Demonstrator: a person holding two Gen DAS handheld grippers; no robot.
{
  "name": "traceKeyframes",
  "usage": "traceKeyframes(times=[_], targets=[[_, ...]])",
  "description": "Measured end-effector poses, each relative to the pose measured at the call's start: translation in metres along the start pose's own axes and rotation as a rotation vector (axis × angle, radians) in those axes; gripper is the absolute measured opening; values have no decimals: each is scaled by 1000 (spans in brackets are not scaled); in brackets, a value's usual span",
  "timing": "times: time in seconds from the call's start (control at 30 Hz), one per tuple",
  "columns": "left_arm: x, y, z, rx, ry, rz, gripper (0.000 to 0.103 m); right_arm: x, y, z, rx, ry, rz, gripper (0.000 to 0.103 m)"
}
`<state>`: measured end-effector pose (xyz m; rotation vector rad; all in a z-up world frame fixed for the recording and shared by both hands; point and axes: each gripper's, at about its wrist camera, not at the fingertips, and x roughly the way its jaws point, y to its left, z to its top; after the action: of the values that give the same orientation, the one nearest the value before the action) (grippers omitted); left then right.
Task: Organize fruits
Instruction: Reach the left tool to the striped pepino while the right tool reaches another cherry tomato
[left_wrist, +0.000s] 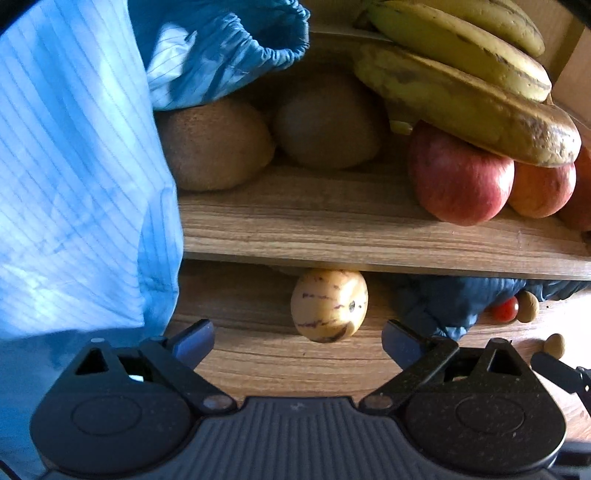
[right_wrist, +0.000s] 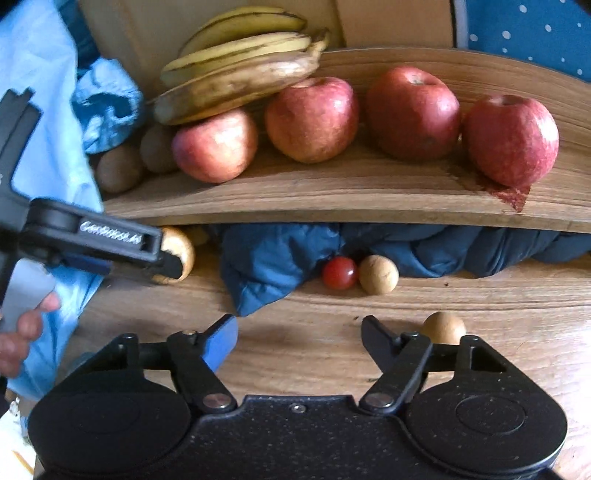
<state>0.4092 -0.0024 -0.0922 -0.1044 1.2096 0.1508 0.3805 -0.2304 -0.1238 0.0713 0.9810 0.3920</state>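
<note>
Carefully: a round fruit waits under a low shelf edge

Nearest, the left gripper (left_wrist: 297, 341) stands wide open and empty, its jaws on both sides of the pale yellow purple-striped round fruit (left_wrist: 328, 304), which lies on the lower wooden board (left_wrist: 258, 354) under the front edge of the upper wooden shelf (left_wrist: 369, 225). I judge the fruit may roll away, or a finger may catch the rumpled dark blue cloth (left_wrist: 443, 302). Only the right view shows the right gripper (right_wrist: 299, 338), also open and empty, the small red cherry tomato (right_wrist: 339, 272), four red apples (right_wrist: 312, 120) and, farthest, the spotted yellow bananas (right_wrist: 240, 74).

Wood-grain shelf (right_wrist: 369, 192) over wooden tabletop (right_wrist: 314, 350)
</note>
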Motion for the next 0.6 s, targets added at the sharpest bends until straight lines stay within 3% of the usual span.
traceKeyframes(times=[0.33, 0.6], targets=[[11, 0, 8, 2, -3, -39, 88, 15, -7, 4, 25, -2, -45, 50], [14, -3, 9, -16, -1, -78, 78, 22, -10, 8, 26, -3, -56, 45]])
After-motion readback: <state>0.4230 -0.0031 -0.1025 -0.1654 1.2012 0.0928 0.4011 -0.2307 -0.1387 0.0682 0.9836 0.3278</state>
